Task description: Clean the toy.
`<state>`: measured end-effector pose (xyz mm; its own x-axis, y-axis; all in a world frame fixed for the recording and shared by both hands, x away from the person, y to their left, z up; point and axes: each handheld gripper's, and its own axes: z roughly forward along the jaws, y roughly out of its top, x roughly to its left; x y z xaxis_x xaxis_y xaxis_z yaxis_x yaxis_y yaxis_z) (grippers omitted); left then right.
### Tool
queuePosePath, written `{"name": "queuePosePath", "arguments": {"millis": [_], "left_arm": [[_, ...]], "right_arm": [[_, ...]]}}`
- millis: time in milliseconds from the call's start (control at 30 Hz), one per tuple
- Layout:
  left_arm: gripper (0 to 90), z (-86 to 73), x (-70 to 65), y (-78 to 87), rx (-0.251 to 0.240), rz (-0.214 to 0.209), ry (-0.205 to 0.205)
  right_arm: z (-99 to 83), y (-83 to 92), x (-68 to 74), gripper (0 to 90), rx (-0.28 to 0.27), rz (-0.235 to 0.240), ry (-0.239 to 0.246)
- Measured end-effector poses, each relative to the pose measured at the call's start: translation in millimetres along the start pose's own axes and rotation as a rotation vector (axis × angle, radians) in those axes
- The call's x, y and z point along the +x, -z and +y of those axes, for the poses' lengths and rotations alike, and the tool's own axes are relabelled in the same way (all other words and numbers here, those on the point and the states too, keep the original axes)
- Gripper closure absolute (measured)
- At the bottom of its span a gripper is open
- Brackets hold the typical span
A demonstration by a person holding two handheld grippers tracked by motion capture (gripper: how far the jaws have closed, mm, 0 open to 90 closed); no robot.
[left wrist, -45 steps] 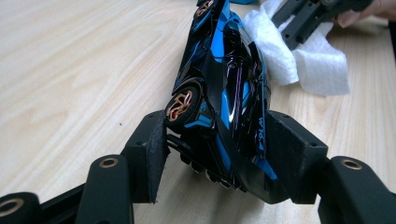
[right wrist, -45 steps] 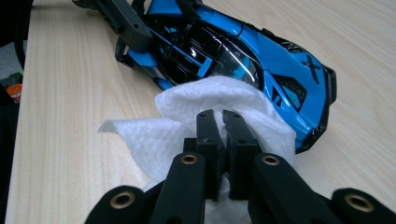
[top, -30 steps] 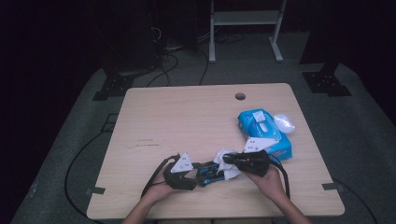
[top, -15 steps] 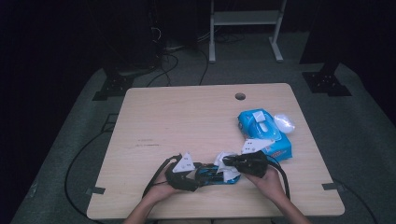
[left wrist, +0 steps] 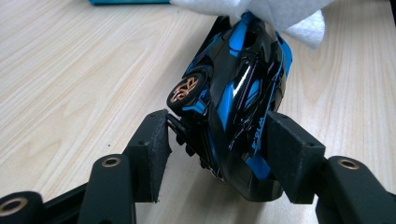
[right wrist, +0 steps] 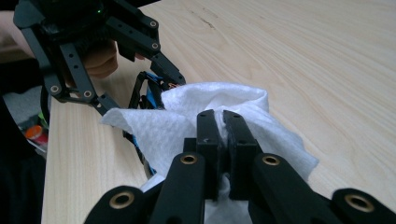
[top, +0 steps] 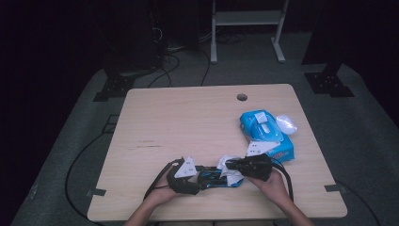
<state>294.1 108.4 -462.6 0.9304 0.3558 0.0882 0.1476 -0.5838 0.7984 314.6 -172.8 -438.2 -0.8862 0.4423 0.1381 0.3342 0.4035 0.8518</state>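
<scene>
**rig_op:** Toy car (left wrist: 238, 107) update: I've got the black-and-blue racer near the front edge of the wooden table (top: 188, 117), lying tipped on its side, one gold-spoked wheel facing up. My left gripper (left wrist: 217, 149) has its pads either side of the car's tail. The jaws have just been closing a bit, with the car between them, and the right pad sits against the body, but I can't tell if the left pad actually presses.

**pal:** And the other hand?

**rig_op:** Right gripper (right wrist: 219, 135) is pinched tight on a white wet wipe (right wrist: 187, 121), jaws practically together with only the sheet between them. The wipe is draped over the car's far end, right up against it.

**pal:** Where's the pack?

**rig_op:** Blue wet-wipe pack (top: 266, 134) sits beyond the car, off to the right side, well apart from it, with a small clear plastic bit (top: 286, 124) just beside the pack.
</scene>
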Motion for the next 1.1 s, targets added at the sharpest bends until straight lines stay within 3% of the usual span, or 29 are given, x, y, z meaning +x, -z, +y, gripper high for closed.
{"name": "queuePosePath", "arguments": {"millis": [133, 300, 433, 567, 667, 867, 1033, 1100], "left_arm": [[43.5, -1.7, 1.8, -2.6, 0.007, -0.031, 0.038], [38.8, 0.9, 2.4, -7.3, 0.007, -0.047, 0.057], [41.4, 0.2, -0.8, -4.6, 0.006, -0.031, 0.014], [48.1, -1.0, -2.4, -3.5, -0.013, -0.024, 0.026], [48.3, -0.6, -4.7, -3.6, -0.012, -0.013, 0.002], [49.1, 1.0, -12.6, -3.4, -0.003, 0.018, -0.075], [47.5, 2.8, -16.3, -4.2, 0.008, 0.015, -0.073], [43.7, 2.4, -15.6, -5.8, 0.016, 0.012, -0.049]], "right_arm": [[-3.8, 3.3, 5.5, 85.5, -0.007, 0.005, 0.026], [-8.2, 5.6, 7.4, 85.5, -0.018, 0.009, 0.026], [-8.8, 6.6, 6.4, 85.5, -0.02, 0.024, 0.018], [-5.8, 7.1, -3.2, 85.4, -0.012, 0.034, -0.032], [-2.7, 0.3, -7.2, 85.3, 0.013, 0.031, -0.051], [4.1, -9.8, 0.6, 85.0, 0.028, 0.066, -0.024], [-1.8, -5.9, 8.7, 85.0, -0.005, 0.057, 0.006], [-3.2, -4.6, 11.1, 85.0, -0.013, 0.066, 0.024]]}}
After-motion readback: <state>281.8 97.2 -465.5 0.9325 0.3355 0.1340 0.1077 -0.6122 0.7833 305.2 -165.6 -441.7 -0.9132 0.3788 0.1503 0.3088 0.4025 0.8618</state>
